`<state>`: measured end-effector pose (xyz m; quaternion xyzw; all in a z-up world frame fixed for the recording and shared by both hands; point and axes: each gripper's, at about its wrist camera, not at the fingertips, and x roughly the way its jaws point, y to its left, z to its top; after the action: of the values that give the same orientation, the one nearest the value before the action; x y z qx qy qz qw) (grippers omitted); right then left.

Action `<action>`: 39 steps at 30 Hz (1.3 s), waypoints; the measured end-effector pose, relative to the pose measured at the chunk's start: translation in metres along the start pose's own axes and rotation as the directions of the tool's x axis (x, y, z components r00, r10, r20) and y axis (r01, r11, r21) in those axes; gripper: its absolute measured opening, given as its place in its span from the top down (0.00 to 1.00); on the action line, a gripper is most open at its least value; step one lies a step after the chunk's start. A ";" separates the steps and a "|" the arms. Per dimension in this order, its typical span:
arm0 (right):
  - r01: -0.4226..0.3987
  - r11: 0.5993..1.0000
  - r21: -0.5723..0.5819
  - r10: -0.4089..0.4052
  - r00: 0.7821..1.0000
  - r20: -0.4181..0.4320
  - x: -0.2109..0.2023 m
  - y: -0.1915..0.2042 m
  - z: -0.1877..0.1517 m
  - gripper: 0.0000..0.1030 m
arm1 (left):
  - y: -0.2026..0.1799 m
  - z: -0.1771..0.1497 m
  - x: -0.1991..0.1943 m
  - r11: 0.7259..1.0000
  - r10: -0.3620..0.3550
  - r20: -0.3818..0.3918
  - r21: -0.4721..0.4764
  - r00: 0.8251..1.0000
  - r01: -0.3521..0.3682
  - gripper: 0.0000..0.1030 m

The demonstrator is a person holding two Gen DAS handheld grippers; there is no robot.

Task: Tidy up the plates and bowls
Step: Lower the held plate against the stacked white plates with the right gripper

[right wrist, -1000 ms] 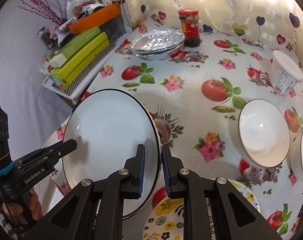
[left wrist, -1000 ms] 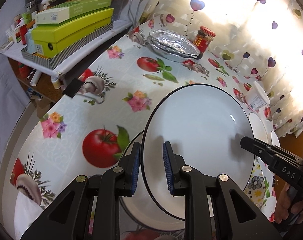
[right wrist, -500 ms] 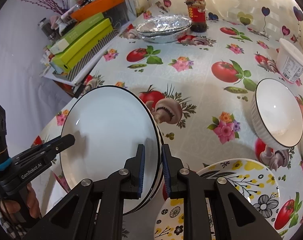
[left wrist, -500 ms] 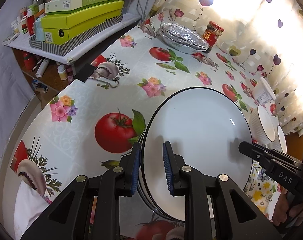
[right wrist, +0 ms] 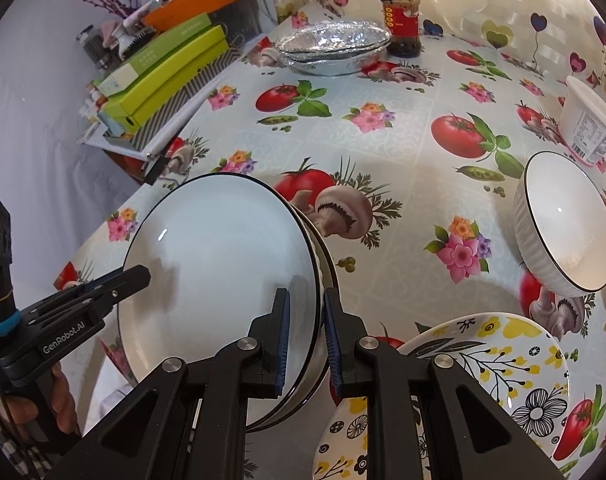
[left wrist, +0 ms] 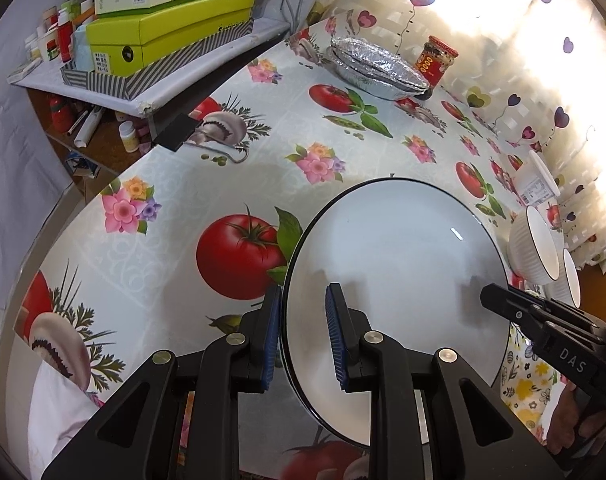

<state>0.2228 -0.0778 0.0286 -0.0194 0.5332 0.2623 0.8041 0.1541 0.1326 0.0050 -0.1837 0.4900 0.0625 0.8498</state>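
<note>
Plate [left wrist: 399,280], white with a thin black rim, sits on another like it, low over the worktop [left wrist: 207,184]. Left claw [left wrist: 303,336] is clenched on its near-left rim; right claw [right wrist: 306,338] is clenched on the opposite rim. Beside the plate lies a yellow-flowered plate [right wrist: 499,364]; beyond that, a ribbed white bowl [right wrist: 567,224]. Foil pans [right wrist: 331,46] and a jar [right wrist: 401,20] stand well beyond the plate.
</note>
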 end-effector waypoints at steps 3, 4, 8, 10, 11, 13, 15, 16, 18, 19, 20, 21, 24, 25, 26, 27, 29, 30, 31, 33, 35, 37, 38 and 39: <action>0.002 1.000 -0.002 -0.002 1.000 0.000 0.001 0.001 -0.001 0.84 | 0.000 0.001 0.000 1.000 0.003 0.004 0.003 1.000 -0.003 0.77; 0.003 1.000 -0.003 -0.003 1.000 0.001 0.002 0.001 0.000 0.84 | 0.000 0.001 -0.001 1.000 0.004 0.005 0.003 1.000 -0.004 0.77; 0.007 1.000 -0.010 -0.007 1.000 0.003 0.002 0.001 0.000 0.83 | -0.001 0.000 0.000 1.000 0.015 0.011 0.014 1.000 -0.015 0.77; 0.005 1.000 -0.007 -0.005 1.000 0.007 0.001 0.001 0.000 0.84 | -0.002 -0.001 0.000 1.000 0.016 0.008 0.018 1.000 -0.016 0.77; 0.005 1.000 -0.007 -0.005 1.000 0.009 0.000 0.000 0.000 0.84 | -0.003 -0.002 0.000 1.000 0.020 0.006 0.021 1.000 -0.020 0.77; 0.011 1.000 -0.015 -0.010 1.000 0.013 -0.002 0.002 -0.001 0.83 | -0.005 -0.003 0.001 0.999 0.027 0.008 0.030 1.000 -0.027 0.77; 0.020 1.000 -0.024 -0.020 1.000 0.021 -0.003 0.003 -0.002 0.84 | -0.006 -0.004 0.001 0.999 0.030 0.006 0.032 1.000 -0.030 0.77; 0.022 0.999 -0.027 -0.021 0.999 0.024 -0.004 0.004 -0.003 0.84 | -0.006 -0.004 0.002 0.999 0.032 0.005 0.031 0.999 -0.032 0.77; 0.029 0.999 -0.035 -0.028 0.999 0.031 -0.004 0.005 -0.004 0.83 | -0.006 -0.004 0.002 0.999 0.036 0.007 0.031 0.999 -0.036 0.77; 0.033 0.999 -0.038 -0.031 0.999 0.033 -0.004 0.006 -0.004 0.83 | -0.007 -0.005 0.002 0.999 0.040 0.007 0.033 0.999 -0.040 0.77; 0.036 0.998 -0.042 -0.035 0.999 0.035 -0.004 0.006 -0.004 0.83 | -0.007 -0.005 0.002 0.998 0.044 0.008 0.035 0.999 -0.044 0.77; 0.035 0.999 -0.042 -0.034 0.999 0.036 -0.004 0.006 -0.004 0.82 | -0.008 -0.005 0.002 0.998 0.047 0.009 0.036 0.999 -0.047 0.77; 0.020 1.000 -0.022 -0.019 0.999 0.033 -0.004 0.005 -0.004 0.81 | -0.009 -0.006 0.002 0.998 0.052 0.014 0.040 0.999 -0.053 0.77; 0.009 1.000 -0.012 -0.009 0.999 0.031 -0.004 0.003 -0.004 0.81 | -0.009 -0.006 0.002 0.998 0.051 0.016 0.038 0.999 -0.051 0.77; 0.001 1.000 -0.004 0.000 1.000 0.030 -0.004 0.001 -0.004 0.81 | -0.008 -0.006 0.002 0.998 0.048 0.018 0.035 0.999 -0.049 0.77; -0.008 1.000 0.004 0.008 1.000 0.028 -0.003 0.000 -0.003 0.81 | -0.008 -0.006 0.002 0.998 0.045 0.020 0.033 0.999 -0.046 0.77; -0.029 0.999 0.019 0.029 0.999 0.022 -0.004 -0.003 -0.003 0.81 | -0.008 -0.006 0.001 0.999 0.044 0.022 0.029 0.999 -0.045 0.77; -0.038 0.999 0.026 0.038 0.999 0.016 -0.004 -0.004 -0.002 0.81 | -0.008 -0.007 0.001 0.998 0.046 0.024 0.030 0.999 -0.046 0.77; -0.045 0.999 0.031 0.044 0.999 0.011 -0.004 -0.005 -0.001 0.81 | -0.008 -0.007 0.002 0.998 0.048 0.025 0.032 0.999 -0.048 0.77; -0.054 0.998 0.037 0.054 0.999 -0.001 -0.003 -0.006 0.000 0.81 | -0.009 -0.007 0.002 0.998 0.052 0.027 0.036 0.998 -0.053 0.77; -0.068 0.996 0.050 0.069 0.998 -0.013 -0.003 -0.009 0.001 0.81 | -0.009 -0.007 0.002 0.998 0.053 0.028 0.036 0.998 -0.054 0.77; -0.082 0.995 0.062 0.084 0.996 -0.021 -0.003 -0.011 0.001 0.81 | -0.009 -0.007 0.002 0.998 0.052 0.027 0.037 0.998 -0.053 0.77; -0.090 0.994 0.069 0.092 0.996 -0.024 -0.003 -0.013 0.001 0.81 | -0.009 -0.007 0.003 0.998 0.053 0.024 0.038 0.998 -0.054 0.77; -0.098 0.992 0.078 0.101 0.995 -0.028 -0.003 -0.014 0.002 0.81 | -0.009 -0.007 0.004 0.998 0.053 0.020 0.038 0.998 -0.054 0.77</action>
<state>0.2297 -0.0904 0.0282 0.0338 0.5559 0.2810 0.7816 0.1526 0.1209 0.0009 -0.1536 0.4877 0.0774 0.8559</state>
